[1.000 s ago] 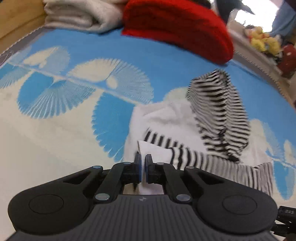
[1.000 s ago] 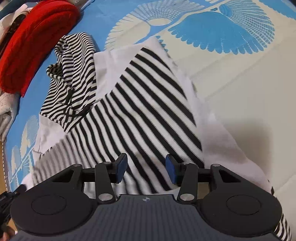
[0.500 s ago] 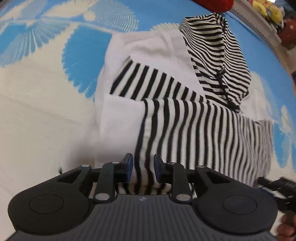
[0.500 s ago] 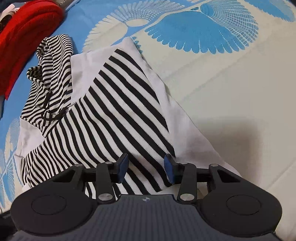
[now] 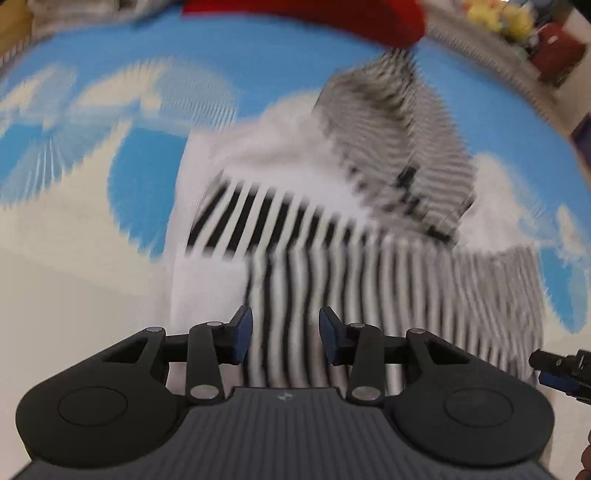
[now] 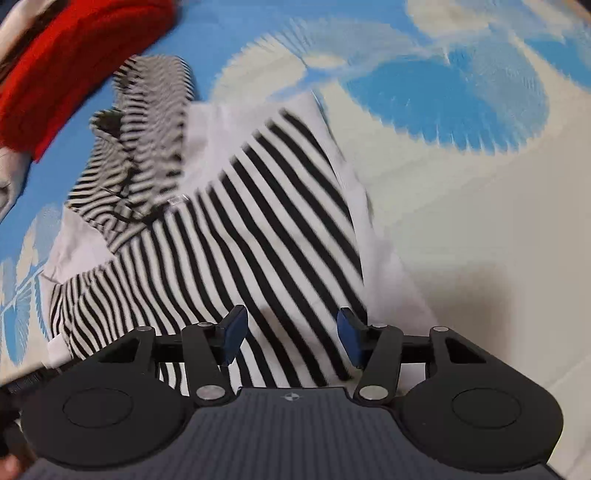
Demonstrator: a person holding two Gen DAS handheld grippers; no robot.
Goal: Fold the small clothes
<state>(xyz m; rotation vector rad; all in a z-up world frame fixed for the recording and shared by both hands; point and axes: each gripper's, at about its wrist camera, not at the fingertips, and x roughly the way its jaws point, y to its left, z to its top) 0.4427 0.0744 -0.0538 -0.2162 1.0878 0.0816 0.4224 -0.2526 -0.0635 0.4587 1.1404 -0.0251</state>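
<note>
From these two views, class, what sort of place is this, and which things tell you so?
Probably a bedroom at home, on a bed: a blue and cream patterned bedspread under a black-and-white striped hooded top, a red knitted garment beside it, and yellow plush toys on a ledge.

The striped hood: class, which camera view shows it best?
The right wrist view: the striped hood shows distinct stripes and its dark drawstring, despite some blur. In the left wrist view it smears into grey motion blur.
</note>
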